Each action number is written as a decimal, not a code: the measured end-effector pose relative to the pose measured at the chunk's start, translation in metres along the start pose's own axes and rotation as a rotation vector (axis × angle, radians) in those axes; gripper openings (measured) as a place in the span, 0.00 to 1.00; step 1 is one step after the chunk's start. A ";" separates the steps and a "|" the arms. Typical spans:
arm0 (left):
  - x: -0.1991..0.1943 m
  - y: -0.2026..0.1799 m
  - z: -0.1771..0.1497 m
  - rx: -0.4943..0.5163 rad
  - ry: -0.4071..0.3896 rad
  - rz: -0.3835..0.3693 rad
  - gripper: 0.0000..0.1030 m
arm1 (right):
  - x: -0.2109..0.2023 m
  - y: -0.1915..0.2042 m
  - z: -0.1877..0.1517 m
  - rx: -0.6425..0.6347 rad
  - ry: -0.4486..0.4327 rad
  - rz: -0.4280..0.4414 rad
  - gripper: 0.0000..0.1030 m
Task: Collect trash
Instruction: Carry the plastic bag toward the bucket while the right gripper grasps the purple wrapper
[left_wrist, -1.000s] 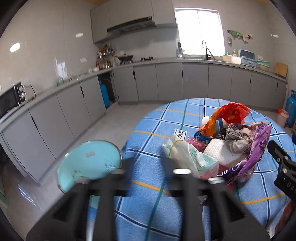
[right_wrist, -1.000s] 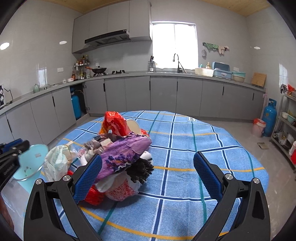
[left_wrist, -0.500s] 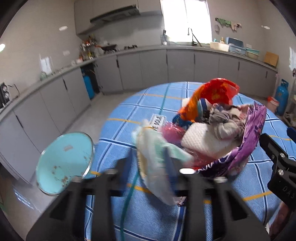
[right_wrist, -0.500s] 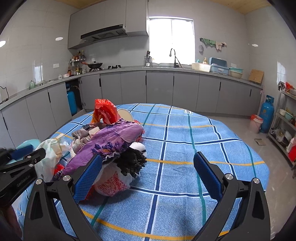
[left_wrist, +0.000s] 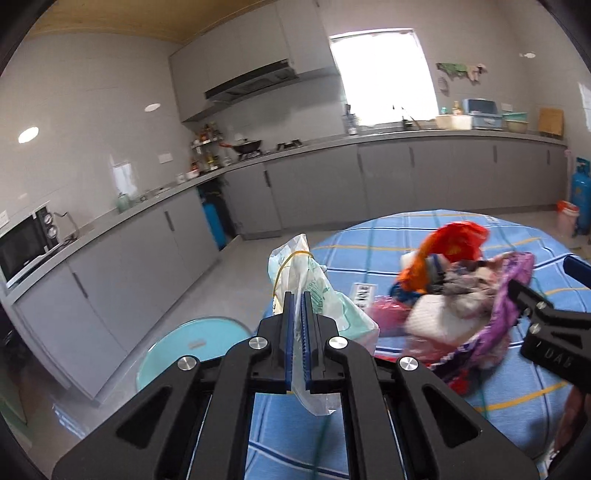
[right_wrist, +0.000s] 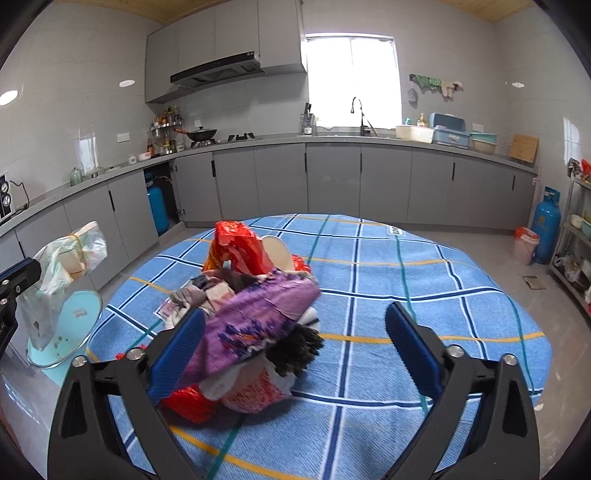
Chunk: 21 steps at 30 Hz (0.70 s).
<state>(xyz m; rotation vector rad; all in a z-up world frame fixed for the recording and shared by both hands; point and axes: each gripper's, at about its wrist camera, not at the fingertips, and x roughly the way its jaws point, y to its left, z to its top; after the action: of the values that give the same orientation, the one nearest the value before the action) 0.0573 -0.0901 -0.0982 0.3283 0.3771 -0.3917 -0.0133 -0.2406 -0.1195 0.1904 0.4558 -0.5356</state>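
The left gripper (left_wrist: 298, 325) pinches the clear plastic bag (left_wrist: 317, 295), lifted beside the trash pile (right_wrist: 255, 306). The right gripper (right_wrist: 295, 354), its jaws spread and just narrowing, frames that pile; next it likely must close on it.

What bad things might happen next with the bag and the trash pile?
1. The left gripper pinches only a thin fold of the plastic bag, so the bag might slip out or tear.
2. The right gripper stands open around the trash pile; its jaws have just been closing. The loose pile may spill across the tablecloth.
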 end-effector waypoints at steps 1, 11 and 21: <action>0.002 0.006 -0.002 -0.003 0.004 0.013 0.04 | 0.002 0.003 0.001 -0.003 0.008 0.006 0.76; 0.005 0.030 -0.008 -0.022 0.026 0.058 0.04 | 0.015 0.011 -0.002 0.028 0.090 0.114 0.25; 0.000 0.044 -0.002 -0.032 0.011 0.101 0.04 | -0.001 0.008 0.003 0.015 0.051 0.125 0.36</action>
<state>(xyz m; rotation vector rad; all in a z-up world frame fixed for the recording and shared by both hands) 0.0754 -0.0506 -0.0896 0.3167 0.3755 -0.2848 -0.0090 -0.2346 -0.1162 0.2459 0.4860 -0.4125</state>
